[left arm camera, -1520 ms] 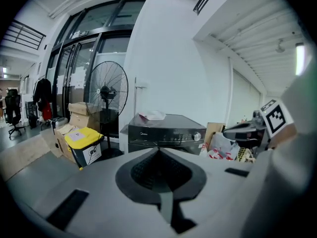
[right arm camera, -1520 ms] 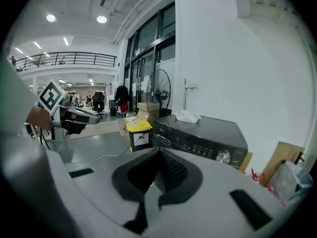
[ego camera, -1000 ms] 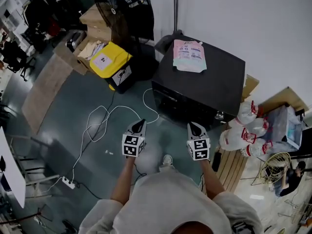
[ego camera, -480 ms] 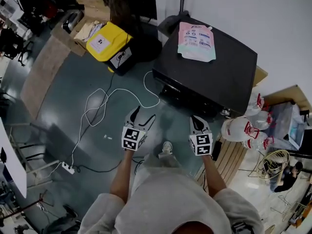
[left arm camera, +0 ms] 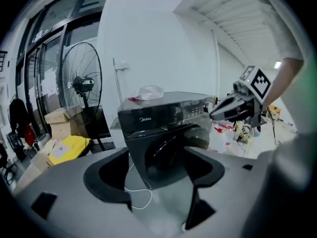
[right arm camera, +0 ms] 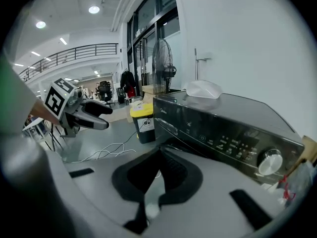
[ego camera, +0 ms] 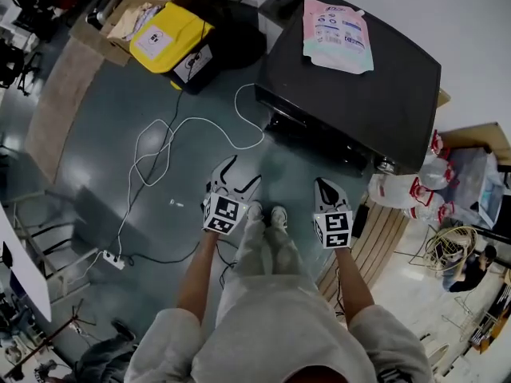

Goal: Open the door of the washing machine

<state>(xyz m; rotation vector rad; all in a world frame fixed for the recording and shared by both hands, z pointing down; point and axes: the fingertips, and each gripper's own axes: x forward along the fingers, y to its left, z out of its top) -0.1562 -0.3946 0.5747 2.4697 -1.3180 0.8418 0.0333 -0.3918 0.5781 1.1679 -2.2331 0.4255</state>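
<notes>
The black front-loading washing machine (ego camera: 351, 78) stands at the upper right of the head view, with a pink detergent pouch (ego camera: 337, 24) lying on its top. Its round door (left arm camera: 171, 150) is closed and faces me. My left gripper (ego camera: 239, 172) hangs over the floor in front of the machine's left corner. Its jaws are opening and stand wide, with nothing between them. In the left gripper view, the left gripper (left arm camera: 157, 155) frames the door from a distance. My right gripper (ego camera: 327, 190) is shut and empty, short of the machine's front. The control panel (right arm camera: 233, 143) lies beyond the right gripper (right arm camera: 159, 151).
A white cable (ego camera: 172, 146) loops over the floor to a power strip (ego camera: 112, 259). A yellow bin (ego camera: 164, 34) and a standing fan (left arm camera: 81, 86) are left of the machine. White bags (ego camera: 415, 190) and a wooden pallet (ego camera: 375, 238) sit to its right. My shoes (ego camera: 267, 214) are between the grippers.
Both grippers have sunk lower in front of the machine. The left jaws went from shut to wide open. The right gripper stayed shut.
</notes>
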